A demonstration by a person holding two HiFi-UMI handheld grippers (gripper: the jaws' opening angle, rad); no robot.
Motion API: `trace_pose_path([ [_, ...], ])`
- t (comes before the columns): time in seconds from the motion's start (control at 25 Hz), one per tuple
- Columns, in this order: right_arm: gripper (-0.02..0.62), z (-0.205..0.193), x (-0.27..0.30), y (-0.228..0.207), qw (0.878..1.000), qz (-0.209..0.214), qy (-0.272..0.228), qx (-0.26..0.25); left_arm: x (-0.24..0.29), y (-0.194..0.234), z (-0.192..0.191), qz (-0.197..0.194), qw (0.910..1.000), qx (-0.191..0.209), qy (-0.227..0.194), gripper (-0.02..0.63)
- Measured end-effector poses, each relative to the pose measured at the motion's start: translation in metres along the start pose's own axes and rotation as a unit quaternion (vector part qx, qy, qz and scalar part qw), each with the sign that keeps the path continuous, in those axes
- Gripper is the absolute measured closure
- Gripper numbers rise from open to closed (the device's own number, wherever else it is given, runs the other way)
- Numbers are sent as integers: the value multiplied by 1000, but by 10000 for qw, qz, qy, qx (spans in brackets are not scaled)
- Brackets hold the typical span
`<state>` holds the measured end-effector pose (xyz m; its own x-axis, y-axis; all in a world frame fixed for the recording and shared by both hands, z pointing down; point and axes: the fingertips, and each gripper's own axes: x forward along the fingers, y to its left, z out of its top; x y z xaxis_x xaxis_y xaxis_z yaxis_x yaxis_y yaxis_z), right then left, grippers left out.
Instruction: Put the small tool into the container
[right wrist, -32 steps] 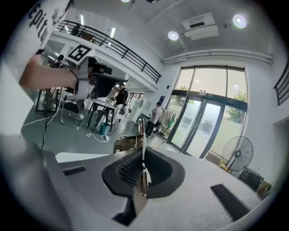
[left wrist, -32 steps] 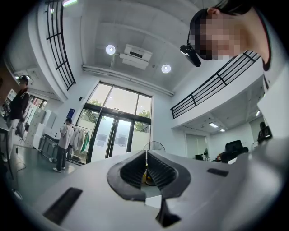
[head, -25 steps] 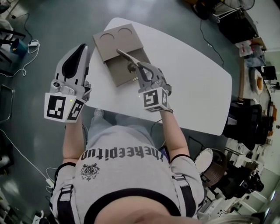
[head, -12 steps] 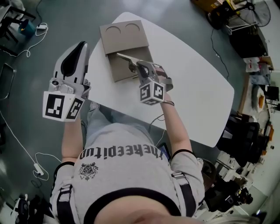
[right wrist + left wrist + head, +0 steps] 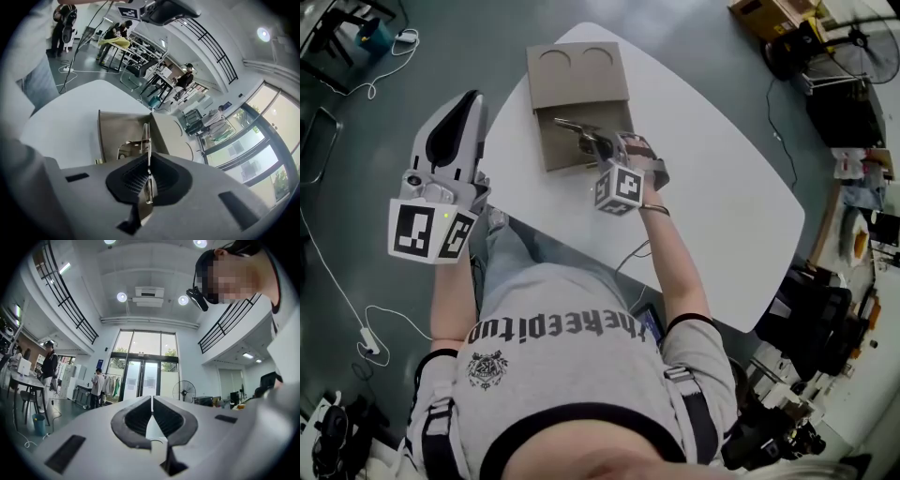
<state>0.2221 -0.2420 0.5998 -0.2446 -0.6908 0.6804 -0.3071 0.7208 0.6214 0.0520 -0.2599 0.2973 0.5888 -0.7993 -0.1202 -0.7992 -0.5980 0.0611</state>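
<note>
Your right gripper (image 5: 595,145) is squeezed tight on the small metal tool (image 5: 570,126). The tool points into the open brown box (image 5: 558,152). Your left gripper (image 5: 472,103) is closed on nothing, out past the table's left edge. The box sits near that edge of the white table (image 5: 712,178), and the wide top spreads to your right. A cable (image 5: 367,339) lies on the grey floor.

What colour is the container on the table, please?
Greyish-brown container, like cardboard; the head view shows it best.

grey floor (image 5: 441,37), white table (image 5: 722,178), glass doors (image 5: 143,378)
</note>
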Motion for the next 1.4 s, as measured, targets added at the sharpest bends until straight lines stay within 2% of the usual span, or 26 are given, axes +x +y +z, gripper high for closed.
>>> trace_pose_path([
  [0.44,591,-13,35,8,9984,110,380,-392,-13,11,-6,391,9991,101,128,594],
  [0.68,591,-16,46,7,9979,-50,488,-417,-19,16,-4,520,9983,174,179,592],
  [1.16,575,-16,51,22,9939,-64,516,-976,-21,19,-2,558,9982,187,151,592],
  [1.4,575,-12,53,23,9963,45,547,-662,-26,18,-1,522,9984,165,133,592],
])
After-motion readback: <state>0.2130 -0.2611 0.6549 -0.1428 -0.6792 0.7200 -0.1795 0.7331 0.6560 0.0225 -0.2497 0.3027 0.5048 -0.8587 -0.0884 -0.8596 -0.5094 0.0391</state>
